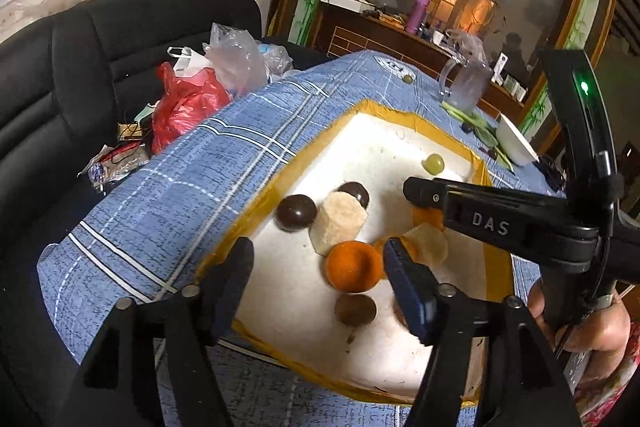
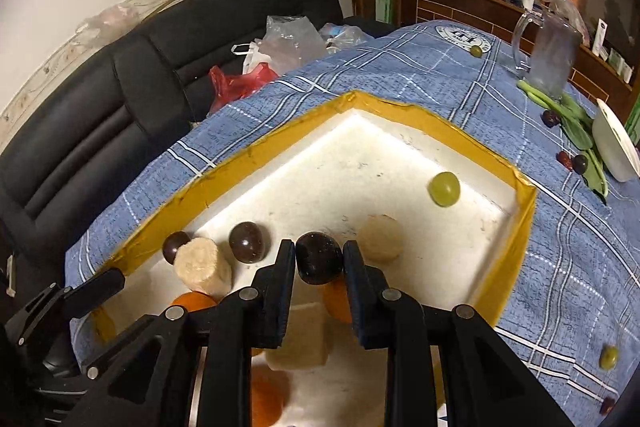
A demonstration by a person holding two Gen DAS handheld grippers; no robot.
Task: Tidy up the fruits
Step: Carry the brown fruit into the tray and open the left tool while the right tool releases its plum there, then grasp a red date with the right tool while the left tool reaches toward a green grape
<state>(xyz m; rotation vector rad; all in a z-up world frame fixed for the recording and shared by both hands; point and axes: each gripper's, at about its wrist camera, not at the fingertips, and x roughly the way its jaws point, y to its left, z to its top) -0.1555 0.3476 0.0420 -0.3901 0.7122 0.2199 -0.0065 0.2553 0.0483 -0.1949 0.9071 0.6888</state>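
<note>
A white foam box with yellow taped rim (image 1: 280, 183) (image 2: 256, 151) sits on the blue checked cloth. It holds dark round fruits (image 1: 296, 213), pale cut chunks (image 1: 340, 223), oranges (image 1: 354, 267) and a green grape (image 2: 444, 189). My right gripper (image 2: 319, 263) is shut on a dark round fruit (image 2: 319, 263) above the box; it shows from the side in the left wrist view (image 1: 416, 189). My left gripper (image 1: 320, 279) is open over the box, with the orange between its fingers.
Loose grapes (image 2: 476, 51) (image 2: 608, 357), dark fruits (image 2: 550, 118), green vegetables (image 2: 572, 119), a white bowl (image 2: 616, 147) and a glass jug (image 2: 552, 63) lie on the cloth. A black sofa (image 1: 100, 67) with plastic bags (image 1: 188, 103) stands on the left.
</note>
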